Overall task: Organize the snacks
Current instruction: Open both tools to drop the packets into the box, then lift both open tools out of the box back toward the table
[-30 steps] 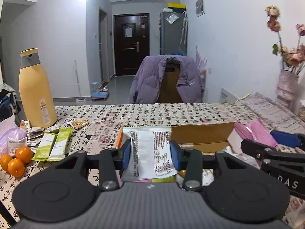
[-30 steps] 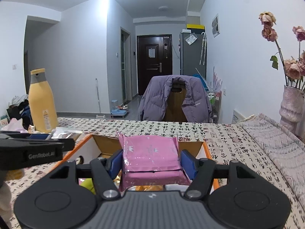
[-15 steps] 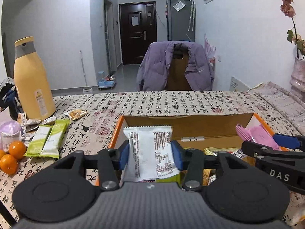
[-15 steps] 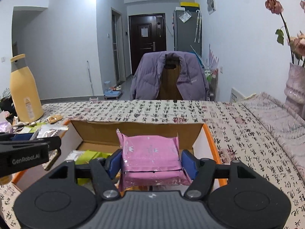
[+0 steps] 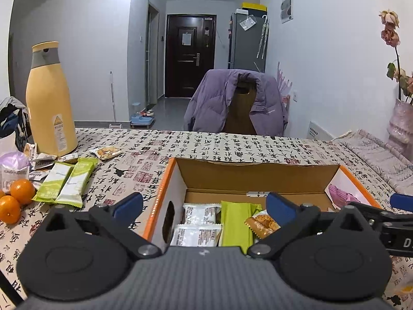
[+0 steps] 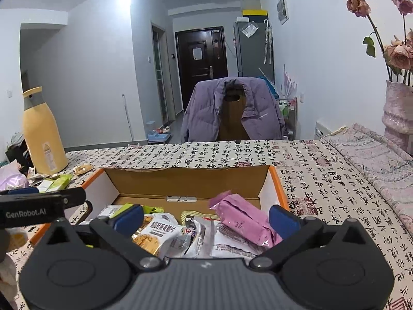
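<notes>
An orange-edged cardboard box stands on the patterned tablecloth and holds several snack packets. My left gripper hangs over its left half, jaws opening wide, pads touching nothing. Below it lie two white packets, a green bar and an orange snack bag. My right gripper is over the right half, jaws also opening. The pink packet lies tilted on the pile between its pads, free of both.
Left of the box lie two green bars, tangerines and small wrappers by a tall yellow bottle. A chair with a purple jacket stands behind the table. A vase of dried roses is at far right.
Both grippers sank toward the box and opened. The left let go of the white packet and the right let go of the pink packet; both packets now lie in the box.
</notes>
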Demonstrator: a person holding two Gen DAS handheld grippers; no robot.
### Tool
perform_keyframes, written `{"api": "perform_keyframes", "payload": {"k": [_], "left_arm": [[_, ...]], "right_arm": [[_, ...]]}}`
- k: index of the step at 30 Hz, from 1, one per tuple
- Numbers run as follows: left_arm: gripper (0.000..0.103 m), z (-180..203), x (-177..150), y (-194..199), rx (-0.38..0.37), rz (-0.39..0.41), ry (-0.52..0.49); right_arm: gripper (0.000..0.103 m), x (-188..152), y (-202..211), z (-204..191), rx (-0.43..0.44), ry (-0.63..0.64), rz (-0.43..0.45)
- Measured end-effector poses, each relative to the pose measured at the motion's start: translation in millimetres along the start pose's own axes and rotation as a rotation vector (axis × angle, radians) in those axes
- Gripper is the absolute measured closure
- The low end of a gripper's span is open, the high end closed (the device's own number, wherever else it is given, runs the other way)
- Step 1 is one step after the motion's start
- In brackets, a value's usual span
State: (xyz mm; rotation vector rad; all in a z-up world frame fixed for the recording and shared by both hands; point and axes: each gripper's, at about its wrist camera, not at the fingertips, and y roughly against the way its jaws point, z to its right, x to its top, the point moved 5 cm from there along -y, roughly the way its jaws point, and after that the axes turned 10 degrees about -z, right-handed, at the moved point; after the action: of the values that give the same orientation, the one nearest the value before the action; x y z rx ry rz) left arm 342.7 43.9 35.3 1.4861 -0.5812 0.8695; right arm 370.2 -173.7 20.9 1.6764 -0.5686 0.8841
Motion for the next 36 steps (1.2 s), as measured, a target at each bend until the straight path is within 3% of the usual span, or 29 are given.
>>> {"api": "perform_keyframes", "payload": {"k": [10,18,26,36], "left_arm": [[0.000,-19,-12,33,-0.044,0.055,0.033],[0.000,-34,-41,61,-0.085,0.073,0.040],[0.000,-53,-80,75,-0.107,0.031,0.039],[0.000,-73,-123,77,-0.093,-0.025,-0.020]], "right_arm": [[0.000,-13,37,-1,0.014,0.006,0.061],[0.000,-40,67,-3,0.038,0.017,0.089],[0.000,-78,84,-4,0.036,0.021,0.071],[0.000,-119,79,-18,0.048,0.029,-0.020]]}}
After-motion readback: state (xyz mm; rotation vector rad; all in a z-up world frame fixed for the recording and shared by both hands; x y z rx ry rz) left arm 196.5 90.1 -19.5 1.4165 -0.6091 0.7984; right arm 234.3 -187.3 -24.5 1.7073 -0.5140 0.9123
